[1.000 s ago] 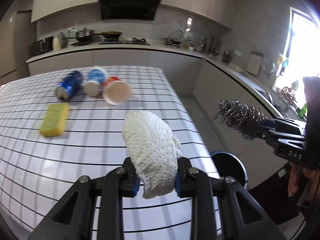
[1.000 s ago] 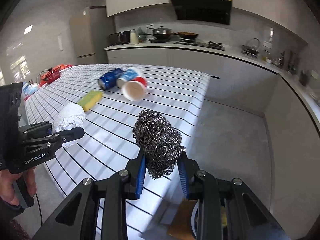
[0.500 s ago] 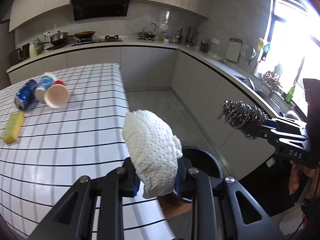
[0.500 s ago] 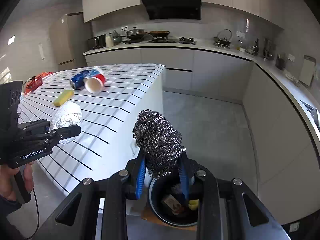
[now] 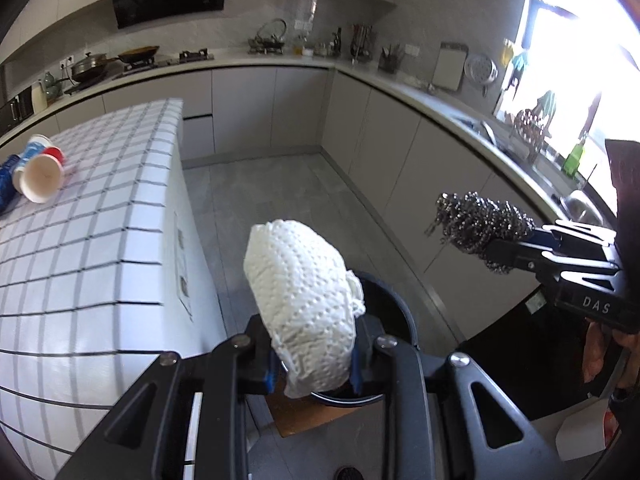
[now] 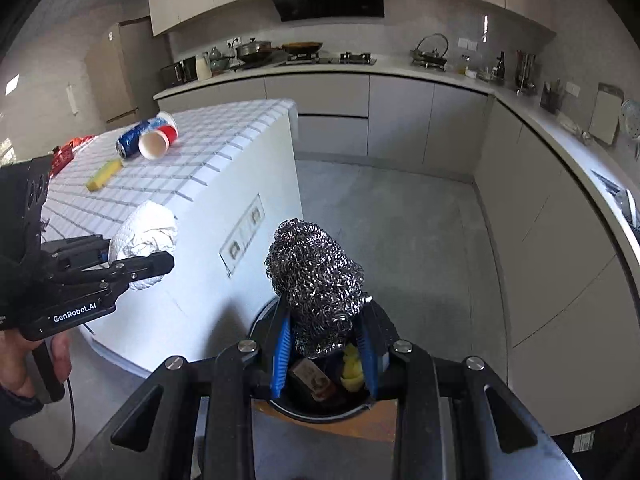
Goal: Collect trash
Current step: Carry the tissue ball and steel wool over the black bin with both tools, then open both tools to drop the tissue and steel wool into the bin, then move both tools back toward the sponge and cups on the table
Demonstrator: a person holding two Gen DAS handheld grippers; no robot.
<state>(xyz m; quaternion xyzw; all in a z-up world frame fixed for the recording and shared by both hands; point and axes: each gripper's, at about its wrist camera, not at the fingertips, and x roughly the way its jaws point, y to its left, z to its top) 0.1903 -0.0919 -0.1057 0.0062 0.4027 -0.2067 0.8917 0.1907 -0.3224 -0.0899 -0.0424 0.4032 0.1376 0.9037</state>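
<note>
— Blue pads on our right gripper (image 6: 325, 354) squeeze the wire scrubber (image 6: 316, 276) tight. Why so tight?

— So it won't fall before we want it to. The black bin (image 6: 320, 404) sits on the floor right under it (we can see yellow and brown trash inside).

— And our left gripper (image 5: 313, 364)?

— It is clamped on the white paper towel ball (image 5: 304, 304), up over the bin's rim too.

— What's left on the checked table (image 6: 208, 148)?

— Two cups (image 6: 158, 142), a blue can (image 6: 129, 141) and a yellow sponge (image 6: 104, 175). We think those come next.
</note>
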